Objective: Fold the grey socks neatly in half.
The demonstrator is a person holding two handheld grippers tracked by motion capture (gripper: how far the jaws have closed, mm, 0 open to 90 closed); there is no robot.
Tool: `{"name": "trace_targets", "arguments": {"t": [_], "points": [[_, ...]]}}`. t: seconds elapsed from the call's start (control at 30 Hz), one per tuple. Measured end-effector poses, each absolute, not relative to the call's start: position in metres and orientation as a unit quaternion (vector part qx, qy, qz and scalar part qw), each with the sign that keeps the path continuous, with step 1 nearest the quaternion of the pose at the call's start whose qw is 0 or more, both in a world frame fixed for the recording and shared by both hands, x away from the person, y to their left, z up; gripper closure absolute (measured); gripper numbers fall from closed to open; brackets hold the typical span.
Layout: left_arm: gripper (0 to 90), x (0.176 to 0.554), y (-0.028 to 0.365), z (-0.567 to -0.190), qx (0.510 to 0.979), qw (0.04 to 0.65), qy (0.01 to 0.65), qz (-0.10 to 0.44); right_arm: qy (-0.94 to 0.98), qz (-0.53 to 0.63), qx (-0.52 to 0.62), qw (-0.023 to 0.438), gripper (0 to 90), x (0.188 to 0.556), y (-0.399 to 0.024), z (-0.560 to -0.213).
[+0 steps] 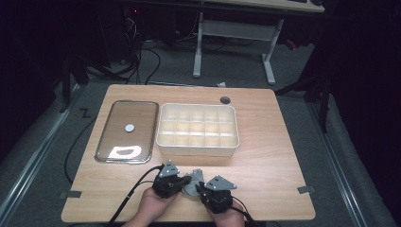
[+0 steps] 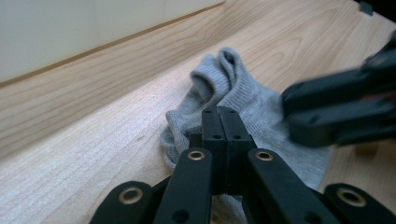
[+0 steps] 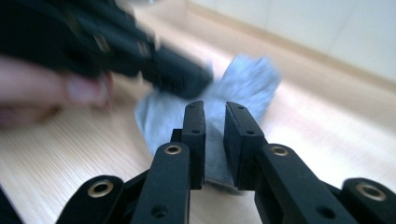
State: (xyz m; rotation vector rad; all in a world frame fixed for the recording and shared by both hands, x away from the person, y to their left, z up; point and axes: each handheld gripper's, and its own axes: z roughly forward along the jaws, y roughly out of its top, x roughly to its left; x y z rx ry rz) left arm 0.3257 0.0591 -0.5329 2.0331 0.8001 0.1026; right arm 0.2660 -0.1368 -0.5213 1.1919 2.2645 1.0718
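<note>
A grey sock (image 1: pixel 193 180) lies crumpled near the table's front edge, between my two grippers. My left gripper (image 1: pixel 185 182) points right at it. In the left gripper view its jaws (image 2: pixel 219 112) stand pressed together with their tips over the sock (image 2: pixel 243 93), and no fabric shows between them. My right gripper (image 1: pixel 199 186) comes at the sock from the right. In the right gripper view its jaws (image 3: pixel 215 108) stand a little apart, with ribbed sock fabric (image 3: pixel 247 79) showing in the gap. The left gripper's tip (image 3: pixel 180 77) lies on the sock just beyond.
A white box (image 1: pixel 197 149) divided into several compartments stands mid-table, just behind the sock. To its left lies a glass-topped tray (image 1: pixel 146 127) with a small white disc. A round cable hole (image 1: pixel 225 100) is at the back. Bare wood runs to either side of the hands.
</note>
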Motion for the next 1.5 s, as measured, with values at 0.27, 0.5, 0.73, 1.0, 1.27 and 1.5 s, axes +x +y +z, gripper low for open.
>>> {"name": "trace_targets", "arguments": {"t": [0.27,0.5,0.73,1.0,1.27,1.5], "points": [[90.0,0.319,0.06,-0.527,0.825,0.458,0.323,0.074,0.803,0.381,0.419,0.186,81.2,0.268,-0.135,-0.53],[86.9,0.302,0.058,-0.516,0.821,0.477,0.302,0.088,0.802,0.383,0.419,0.187,81.3,0.268,-0.135,-0.531],[83.4,0.299,0.058,-0.522,0.819,0.485,0.295,0.083,0.801,0.386,0.421,0.181,81.2,0.268,-0.136,-0.531],[82.5,0.299,0.051,-0.528,0.838,0.452,0.29,0.097,0.8,0.387,0.421,0.181,81.2,0.268,-0.137,-0.531],[83.9,0.3,0.05,-0.533,0.845,0.437,0.287,0.11,0.787,0.405,0.431,0.177,70.3,0.265,-0.143,-0.519],[83.7,0.302,0.052,-0.533,0.843,0.441,0.293,0.094,0.774,0.389,0.474,0.155,56.7,0.272,-0.154,-0.519]]}}
